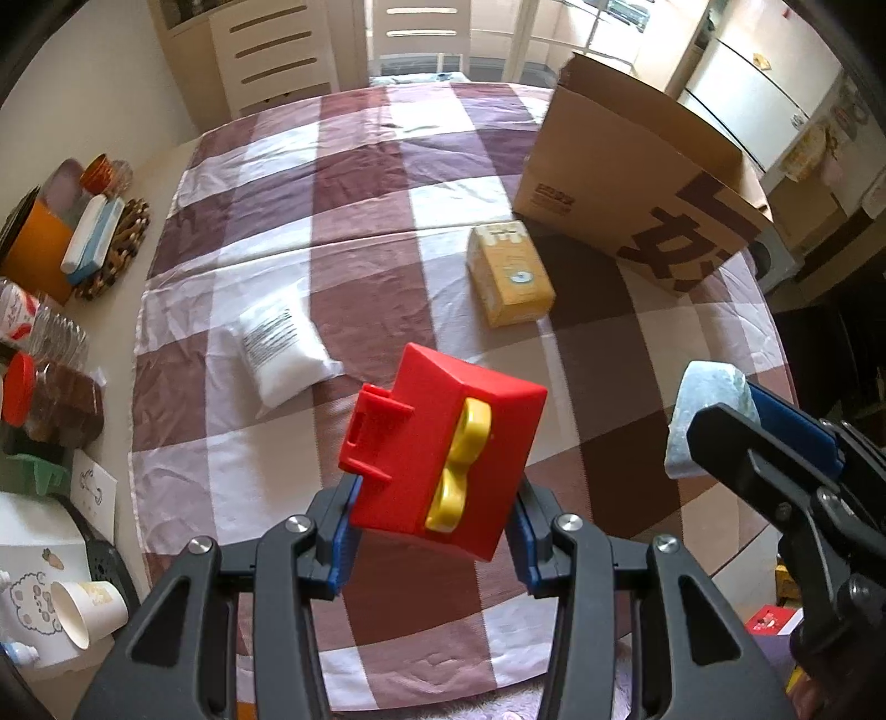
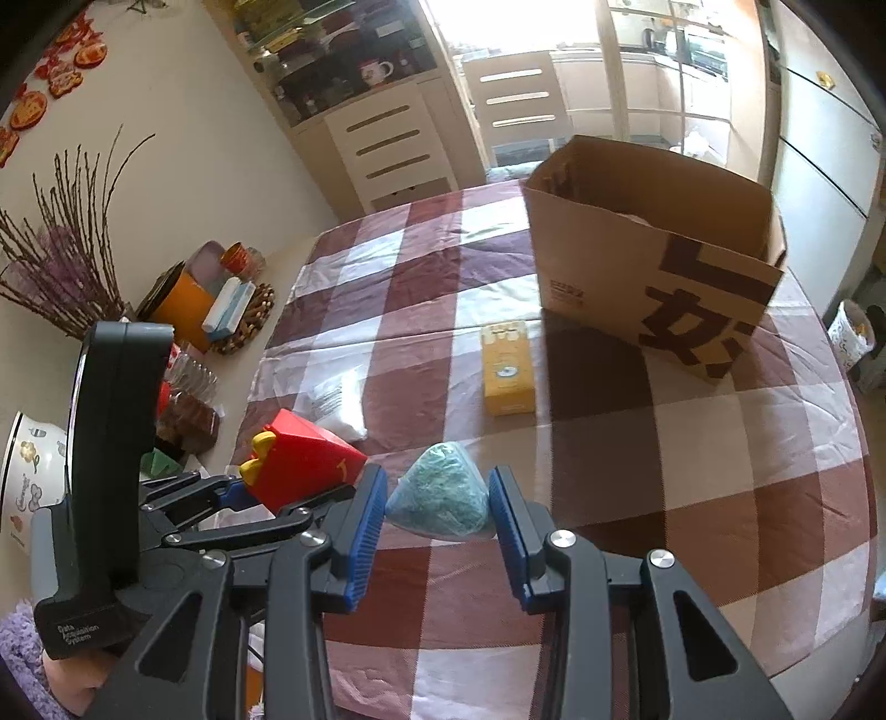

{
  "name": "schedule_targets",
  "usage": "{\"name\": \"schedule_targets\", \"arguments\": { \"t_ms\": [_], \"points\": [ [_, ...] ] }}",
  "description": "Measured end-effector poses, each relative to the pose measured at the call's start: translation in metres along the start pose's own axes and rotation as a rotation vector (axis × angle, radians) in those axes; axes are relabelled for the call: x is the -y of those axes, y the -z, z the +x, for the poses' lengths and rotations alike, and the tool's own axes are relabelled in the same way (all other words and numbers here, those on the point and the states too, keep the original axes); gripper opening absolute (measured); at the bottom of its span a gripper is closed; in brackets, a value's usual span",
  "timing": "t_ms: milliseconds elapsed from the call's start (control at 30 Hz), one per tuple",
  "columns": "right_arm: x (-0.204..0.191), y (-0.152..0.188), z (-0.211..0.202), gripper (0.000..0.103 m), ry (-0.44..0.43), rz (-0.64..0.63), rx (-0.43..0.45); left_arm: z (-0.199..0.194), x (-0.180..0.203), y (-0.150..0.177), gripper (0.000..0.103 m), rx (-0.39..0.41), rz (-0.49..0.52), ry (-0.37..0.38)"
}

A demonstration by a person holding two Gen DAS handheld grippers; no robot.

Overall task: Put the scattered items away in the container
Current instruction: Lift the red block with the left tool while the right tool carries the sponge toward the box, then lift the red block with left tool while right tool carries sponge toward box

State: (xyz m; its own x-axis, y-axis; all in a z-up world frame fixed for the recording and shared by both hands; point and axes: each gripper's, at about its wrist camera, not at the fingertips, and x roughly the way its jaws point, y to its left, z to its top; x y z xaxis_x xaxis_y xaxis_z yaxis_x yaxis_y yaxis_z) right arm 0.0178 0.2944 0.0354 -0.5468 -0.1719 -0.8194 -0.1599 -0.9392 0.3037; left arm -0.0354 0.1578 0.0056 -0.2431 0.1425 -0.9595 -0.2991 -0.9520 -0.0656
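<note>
Lighting, my two wrist views: bright daylight from the far windows [image 2: 498, 33], blown out to white glare. Cardboard box [image 2: 653, 266] casts a dark shadow toward me on the checked cloth [image 2: 421, 266]. Strong fisheye bending, black corners; white packet [image 1: 282, 349] slightly soft, perhaps motion blur

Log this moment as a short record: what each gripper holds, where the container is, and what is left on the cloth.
left gripper: shut on red toy box with a yellow piece, lifted off the cloth
right gripper: shut on blue-green bundle, also lifted
container: cardboard box, open top, at the far right of the checked tablecloth
left on cloth: yellow carton lying near the box; white packet to its left
</note>
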Motion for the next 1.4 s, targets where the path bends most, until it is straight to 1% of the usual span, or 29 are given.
{"name": "schedule_targets", "arguments": {
  "t_ms": [667,1400],
  "points": [
    [0.051,0.02,-0.021,0.039,0.078,0.124,0.02,0.006,0.064,-0.004,0.045,-0.016,0.15,0.049],
    [0.098,0.025,-0.037,0.039,0.167,0.247,0.055,0.015,0.125,-0.019,0.045,-0.032,0.318,0.098]
  ]
}}
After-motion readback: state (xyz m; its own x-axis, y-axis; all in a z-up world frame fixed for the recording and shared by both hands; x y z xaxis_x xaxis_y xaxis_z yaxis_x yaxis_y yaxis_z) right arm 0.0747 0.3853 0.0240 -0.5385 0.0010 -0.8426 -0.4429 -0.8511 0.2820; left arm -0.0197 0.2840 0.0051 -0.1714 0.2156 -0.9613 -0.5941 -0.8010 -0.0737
